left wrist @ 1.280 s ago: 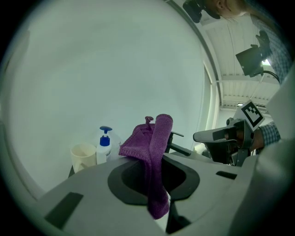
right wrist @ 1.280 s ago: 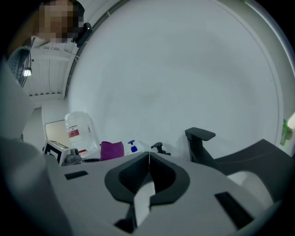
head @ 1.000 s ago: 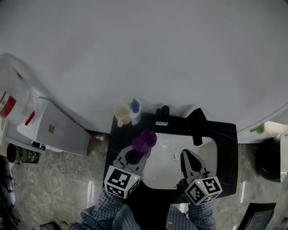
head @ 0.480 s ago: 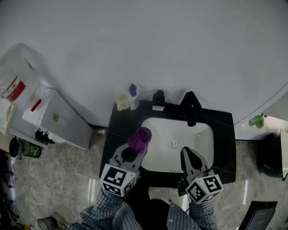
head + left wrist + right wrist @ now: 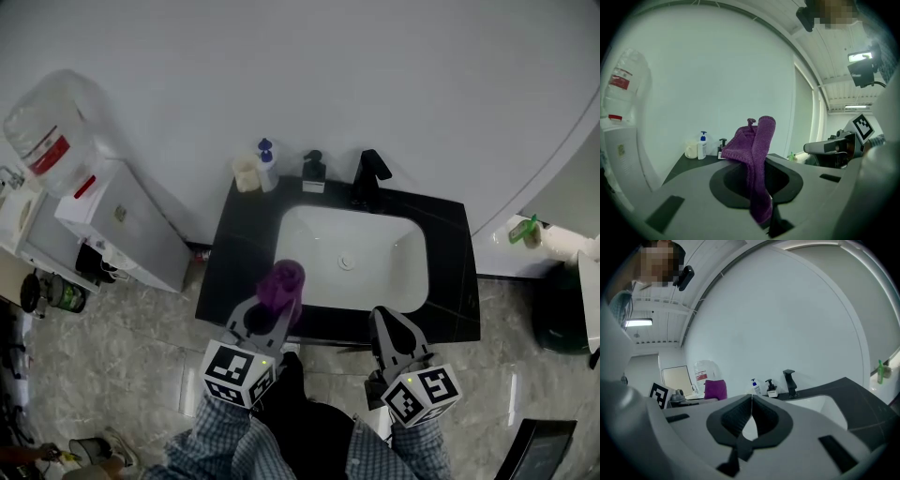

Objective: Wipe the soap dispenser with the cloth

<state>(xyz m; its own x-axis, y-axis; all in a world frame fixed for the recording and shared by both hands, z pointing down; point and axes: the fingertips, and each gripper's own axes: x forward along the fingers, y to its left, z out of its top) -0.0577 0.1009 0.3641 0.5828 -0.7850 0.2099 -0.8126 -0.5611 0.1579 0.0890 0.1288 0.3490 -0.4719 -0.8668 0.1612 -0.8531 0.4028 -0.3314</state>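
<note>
A white sink [image 5: 375,253] sits in the black tabletop [image 5: 246,246]. At its near edge the left gripper [image 5: 277,305] clamps the purple cloth [image 5: 280,281], and the right gripper [image 5: 382,319] is closed, empty. The black soap dispenser [image 5: 313,172] stands at the far edge.

Left gripper [image 5: 272,314]: grey body, black-lined jaws, white cube [image 5: 234,373] with black square markers at rear. Right gripper [image 5: 382,319]: same build, marker cube [image 5: 423,396] at rear. Blue-and-white checked sleeves [image 5: 214,442] behind both cubes.
</note>
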